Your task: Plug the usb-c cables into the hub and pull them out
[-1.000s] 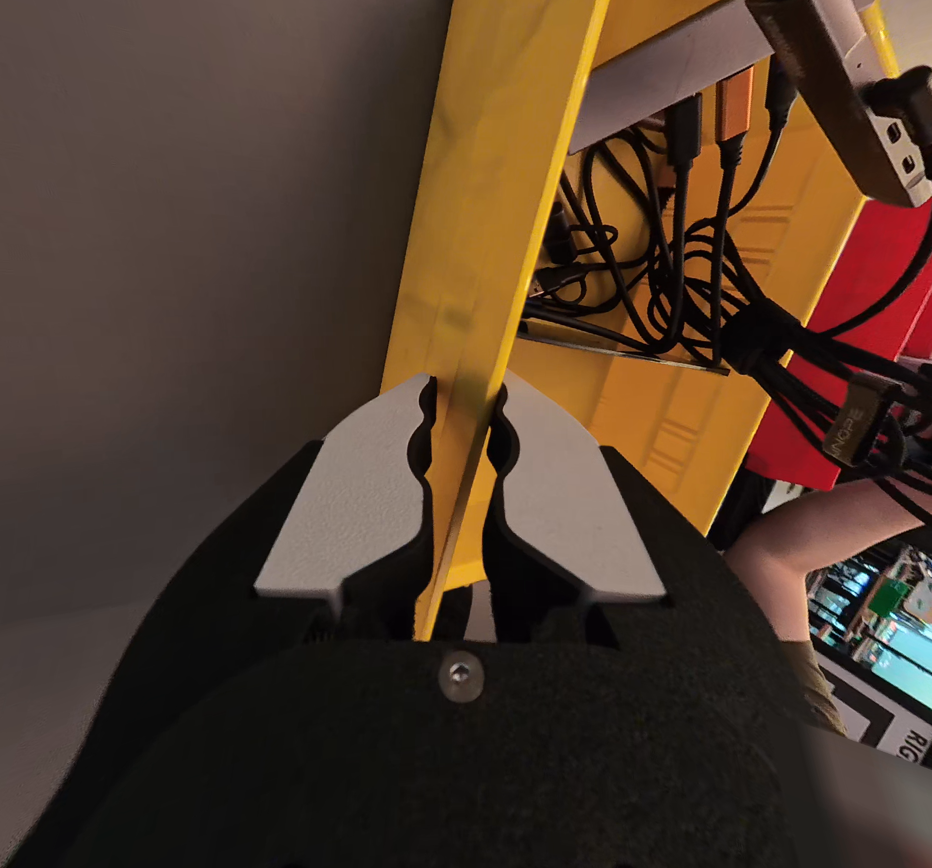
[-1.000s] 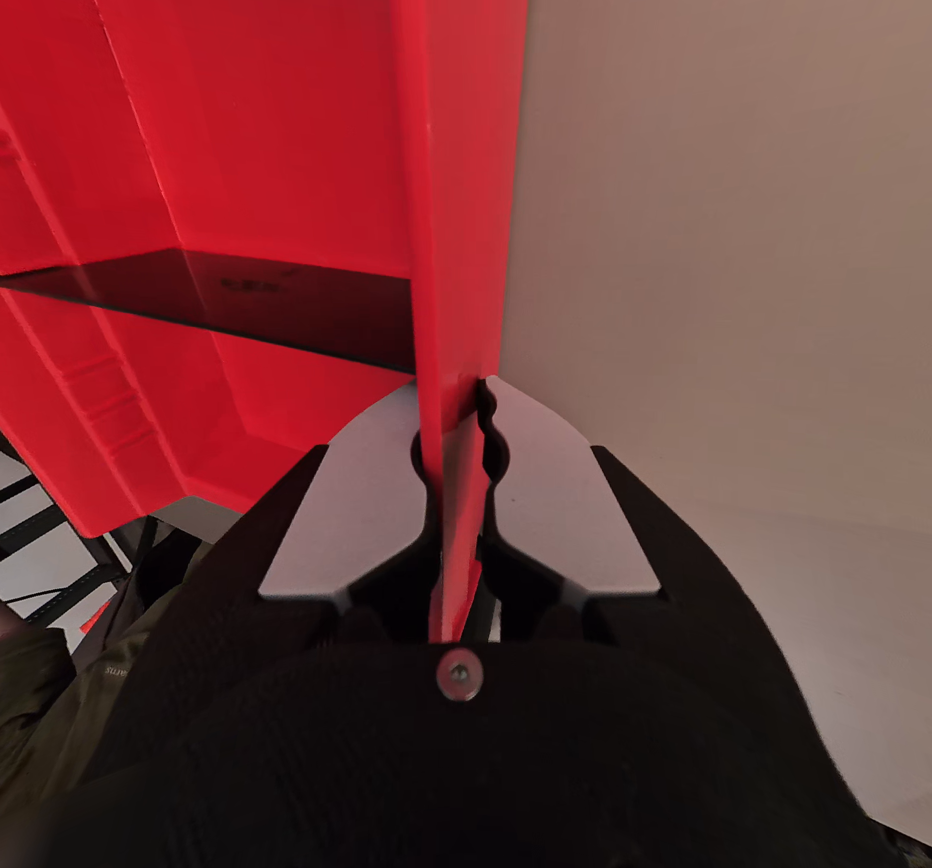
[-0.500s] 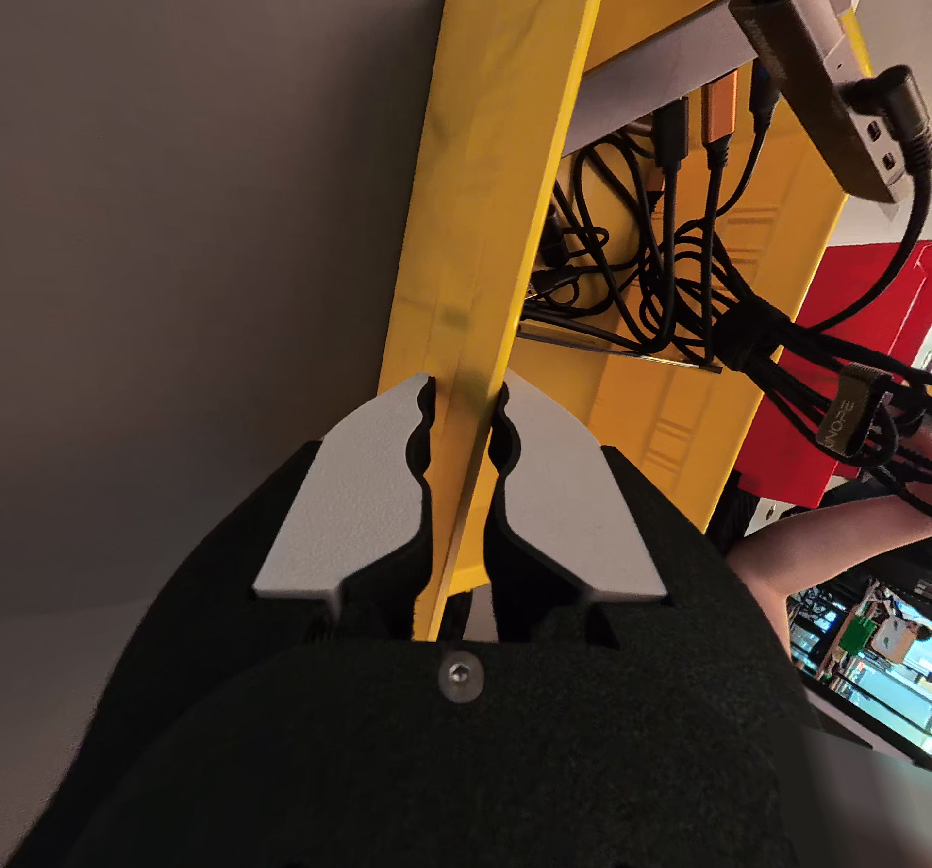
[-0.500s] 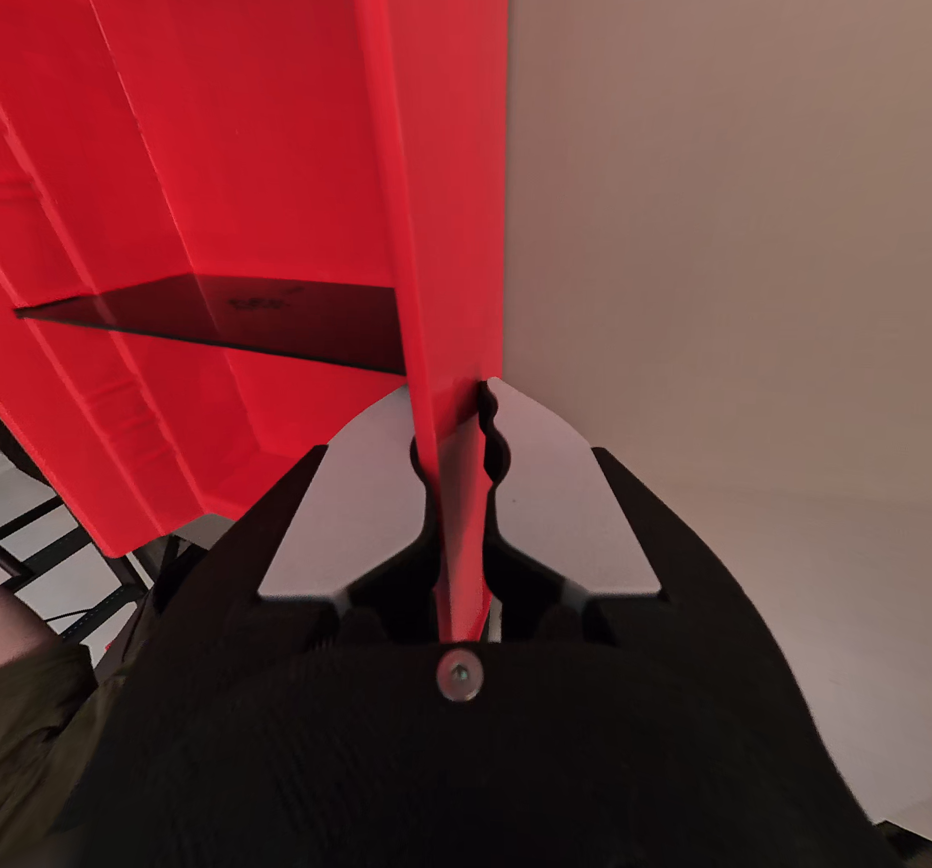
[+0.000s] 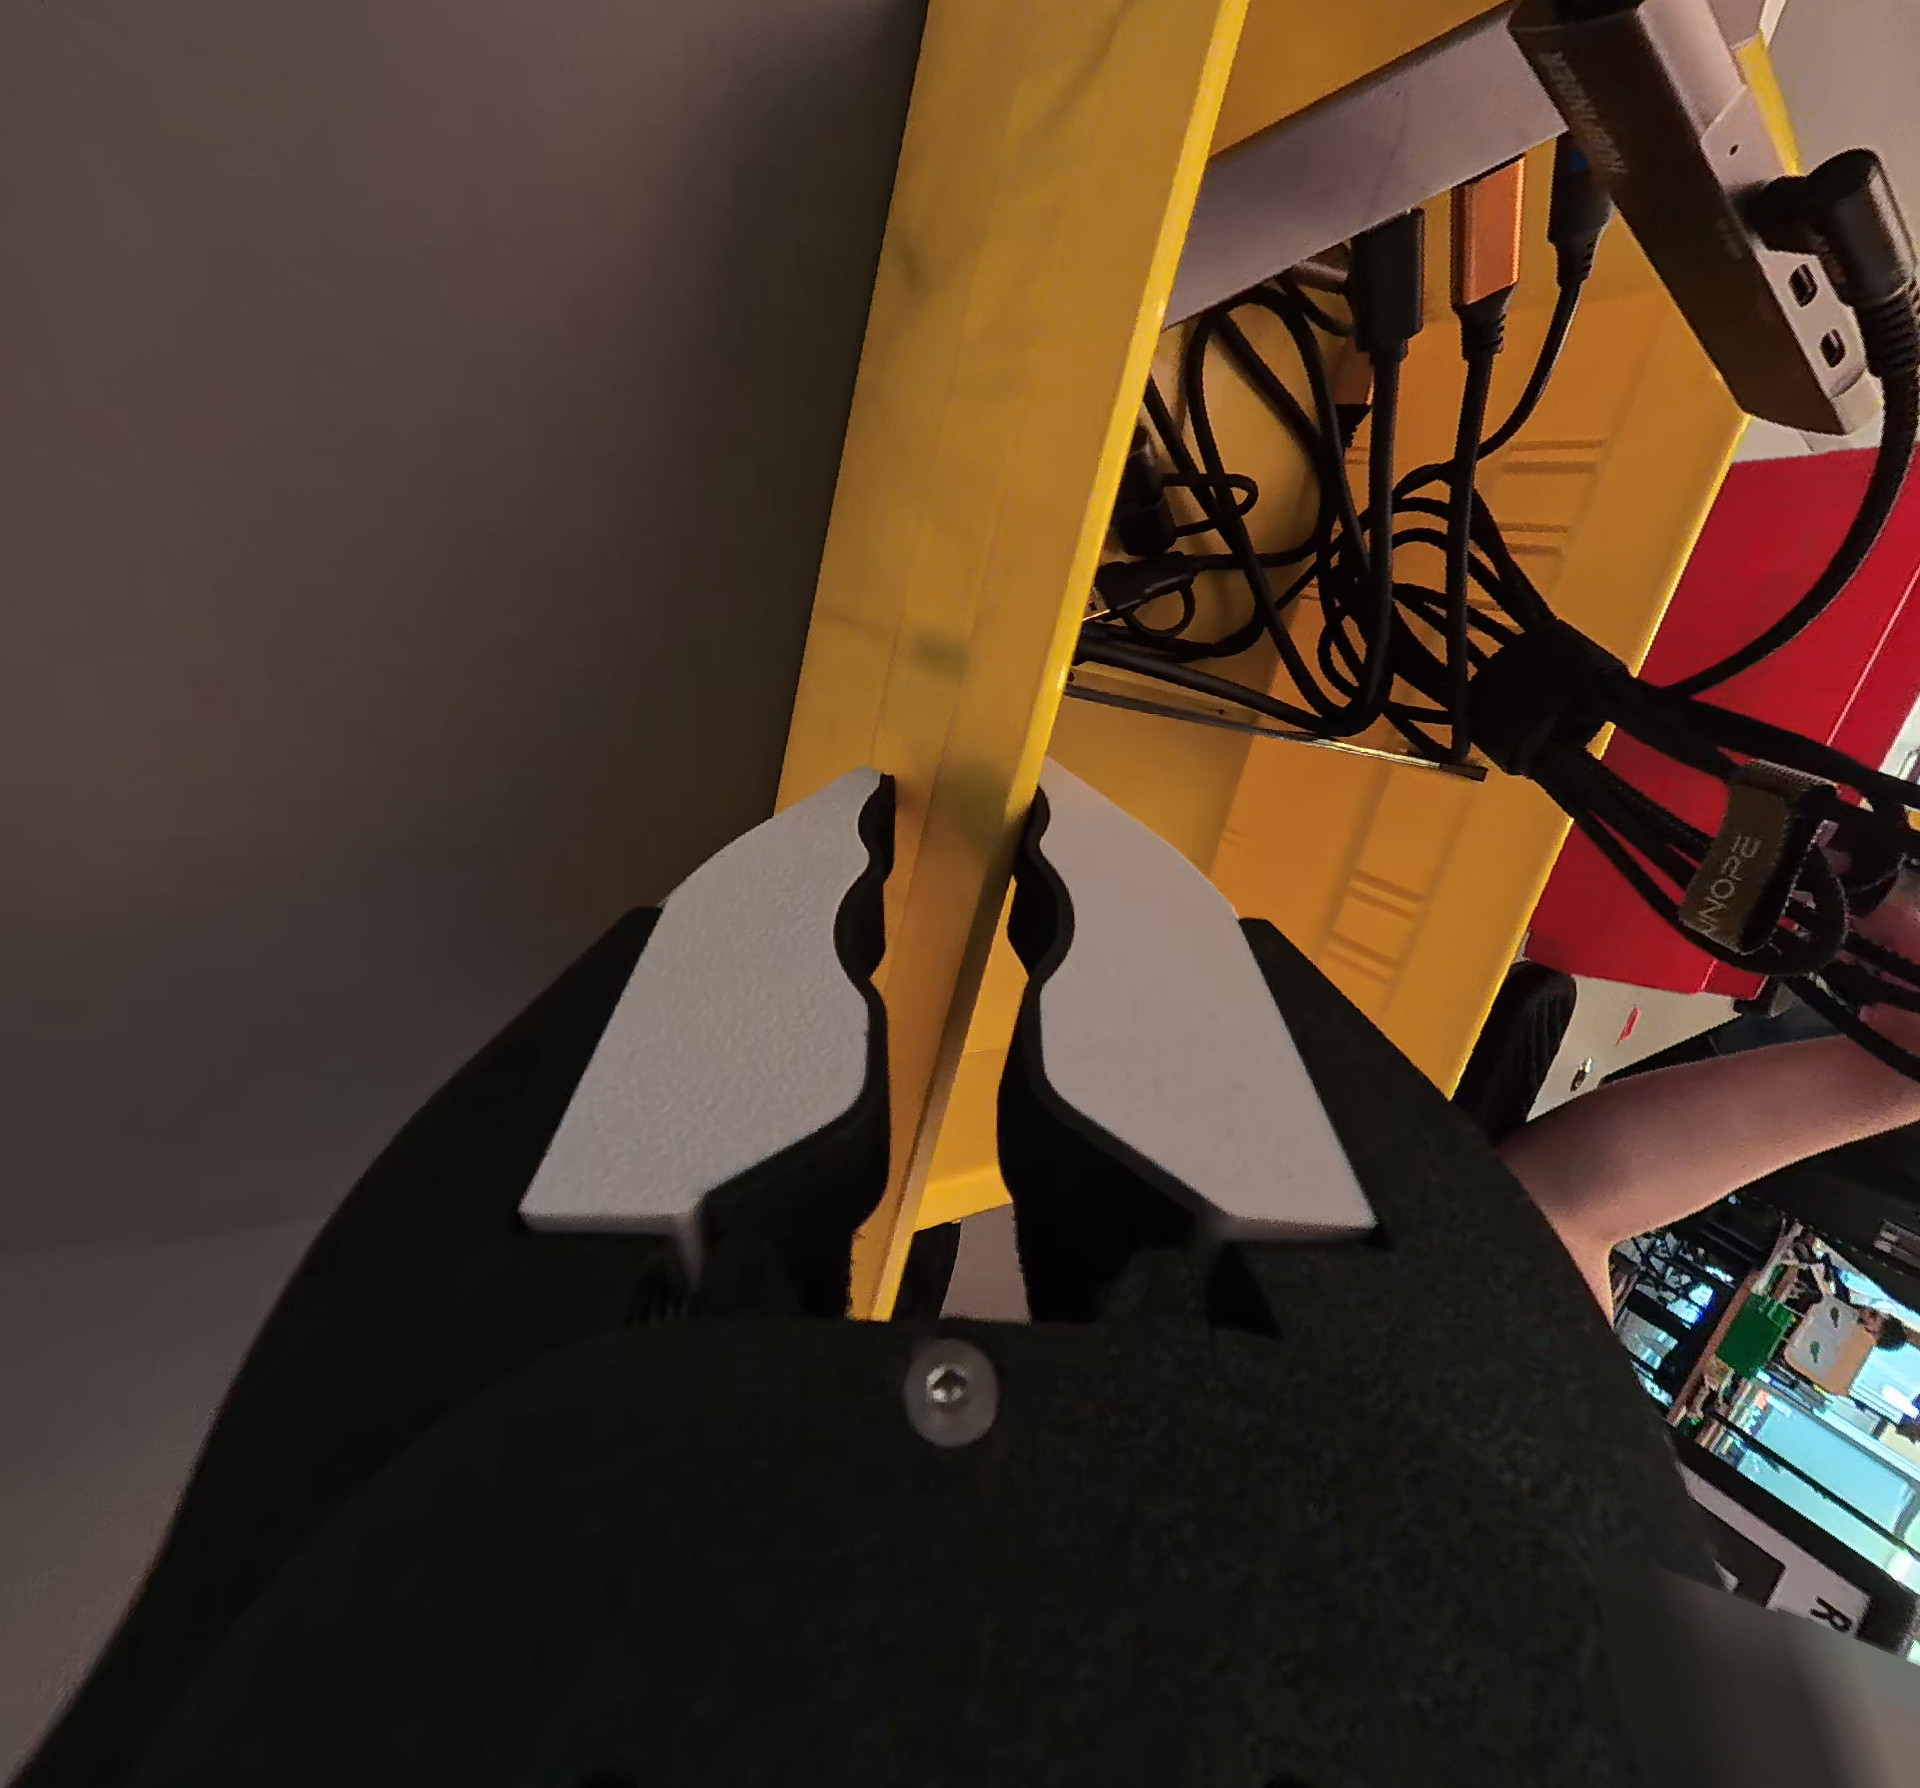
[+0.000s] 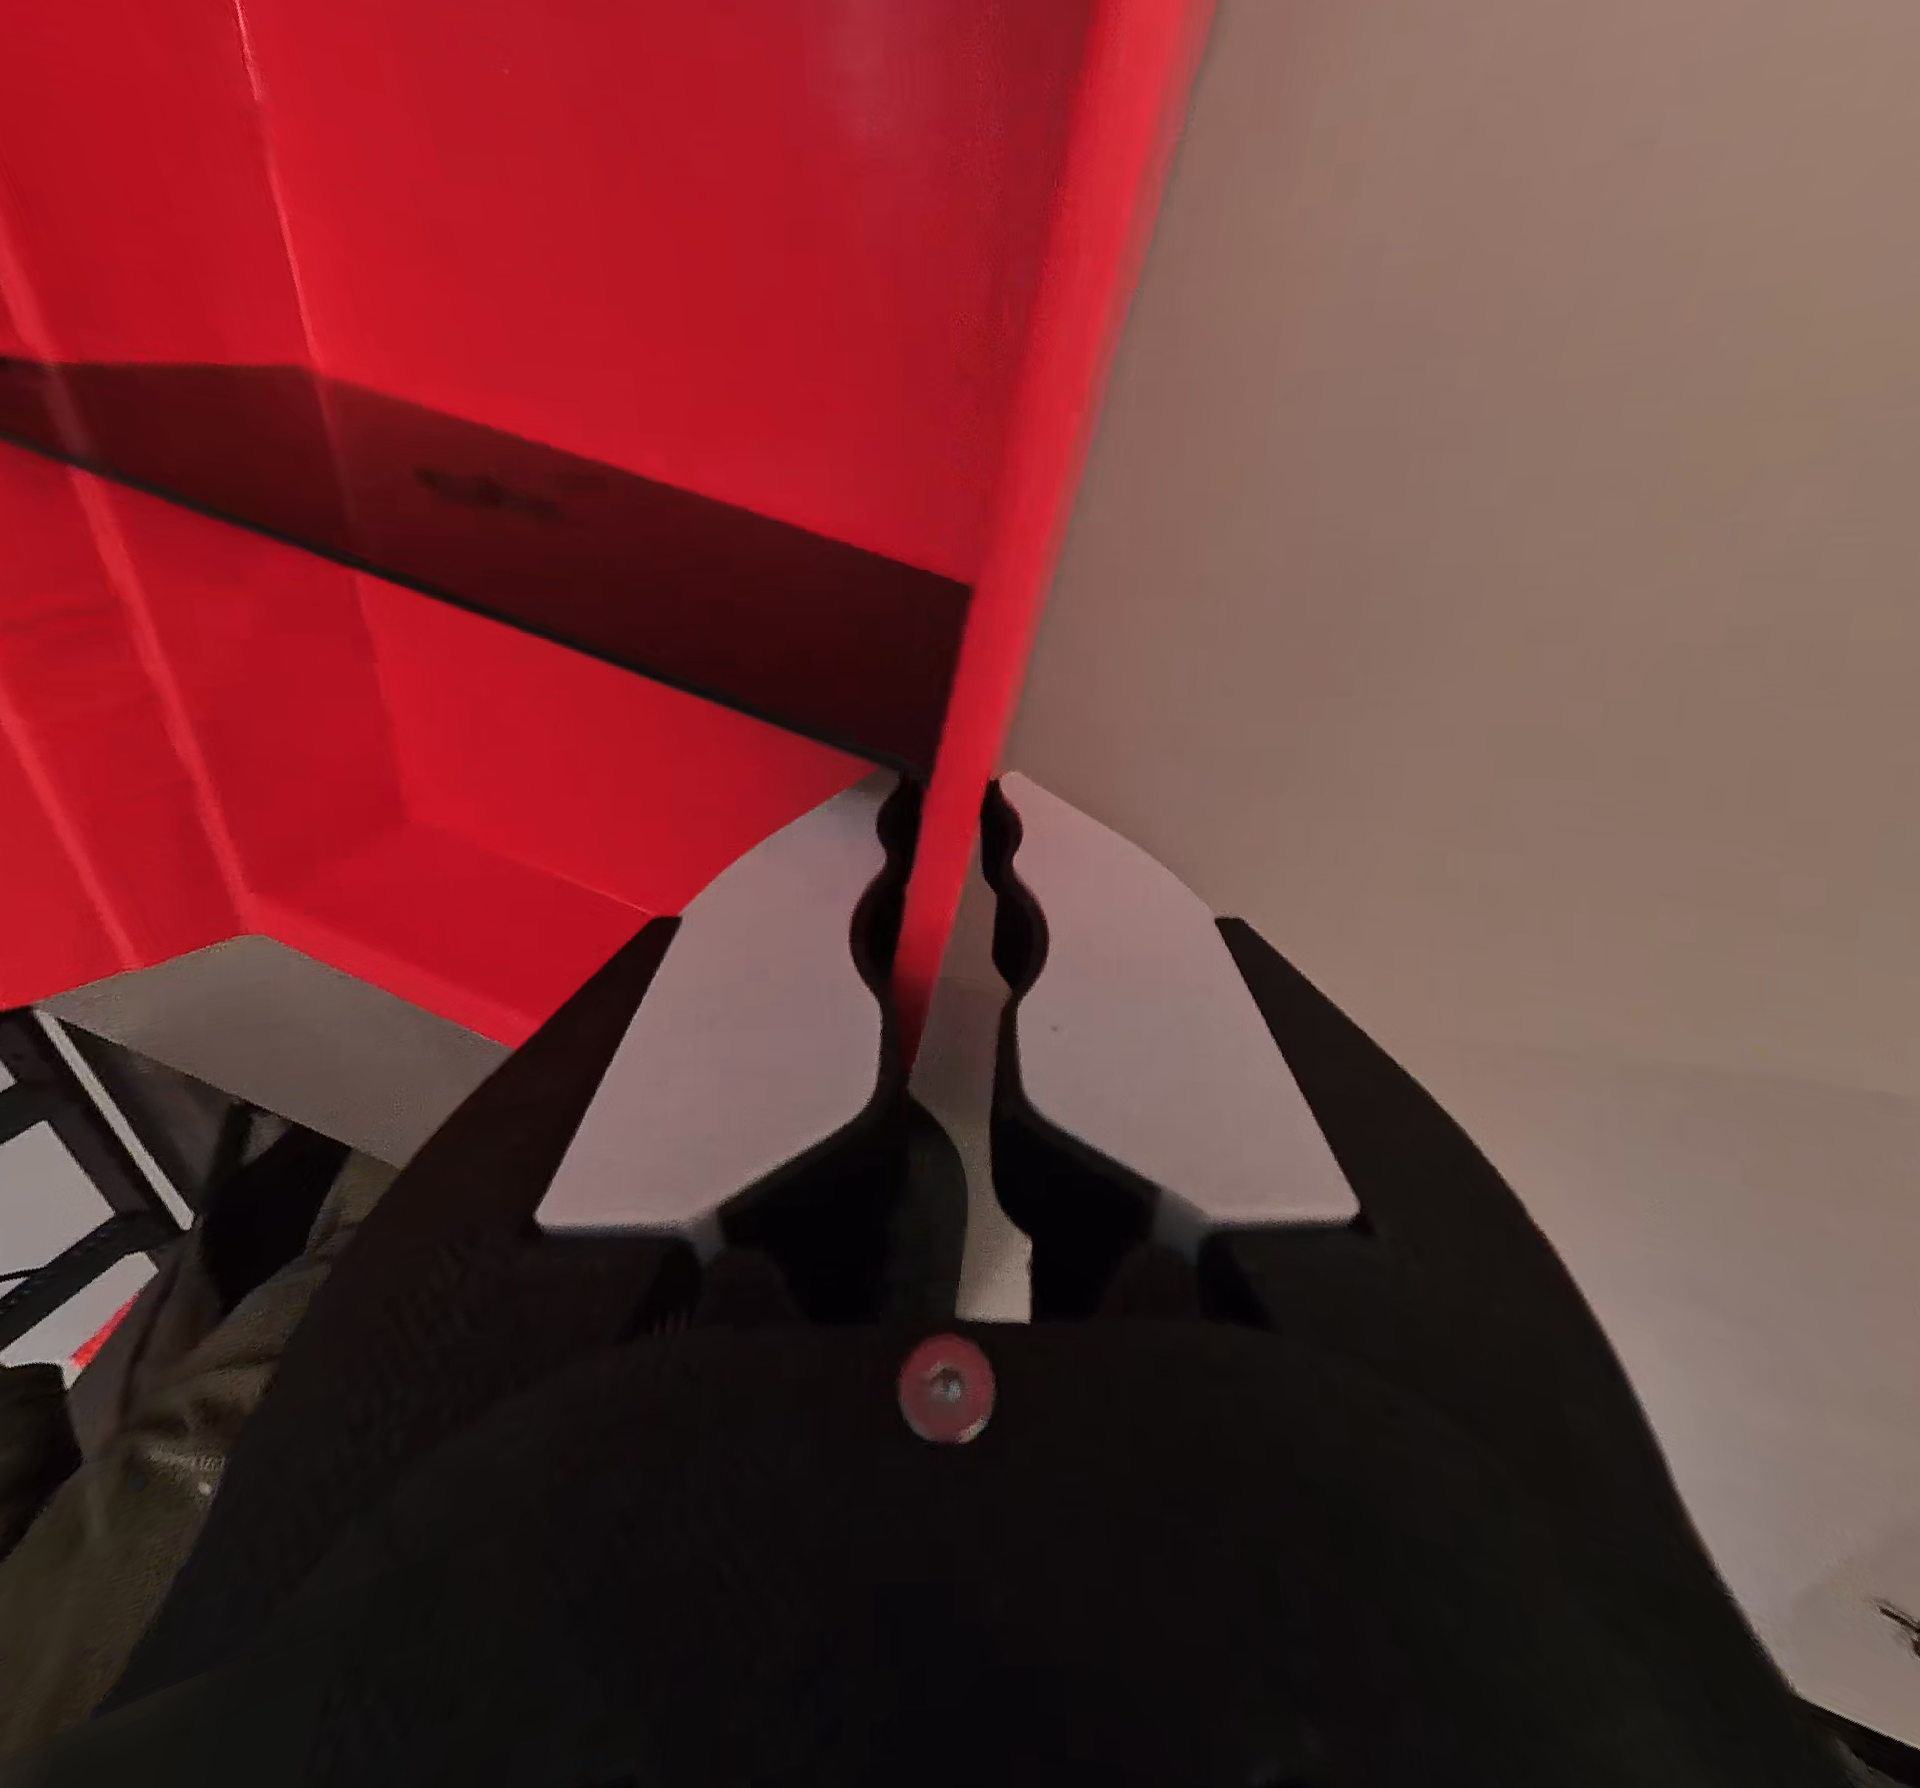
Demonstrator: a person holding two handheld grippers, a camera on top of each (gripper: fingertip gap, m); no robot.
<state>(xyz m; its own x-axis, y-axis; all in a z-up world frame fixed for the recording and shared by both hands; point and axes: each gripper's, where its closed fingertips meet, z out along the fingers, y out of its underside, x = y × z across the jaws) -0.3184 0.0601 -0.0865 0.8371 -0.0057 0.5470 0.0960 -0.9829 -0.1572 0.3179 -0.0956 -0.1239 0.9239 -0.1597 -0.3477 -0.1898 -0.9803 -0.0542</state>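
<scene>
Since half a second ago the right gripper [image 6: 948,891] has loosened: its jaws now stand slightly apart around the wall of the red bin [image 6: 582,211], with a gap showing on the right side of that wall where they had pinched it, and the bin's lower edge has slid up so the pale table [image 6: 1538,512] shows between the finger bases. That picture is motion-blurred. A dark flat divider [image 6: 582,533] crosses the red bin from the left edge toward the centre; no other contents show in the part of it in view. The left gripper [image 5: 956,891] is unchanged, clenched on the rim of the yellow bin [image 5: 1049,304], which runs from the centre to the top of the frame. Inside the yellow bin, right of centre, lies a tangle of black usb-c cables [image 5: 1351,533]. Several of them, one with an orange plug [image 5: 1486,242], are seated in a pale strip crossing the bin's upper part. At the upper right a grey hub [image 5: 1704,169] slants across the frame with an angled black plug [image 5: 1839,211] in its side. A bundle of cables held by a strap [image 5: 1745,865] leaves toward the right edge, above a person's arm [image 5: 1704,1125].
</scene>
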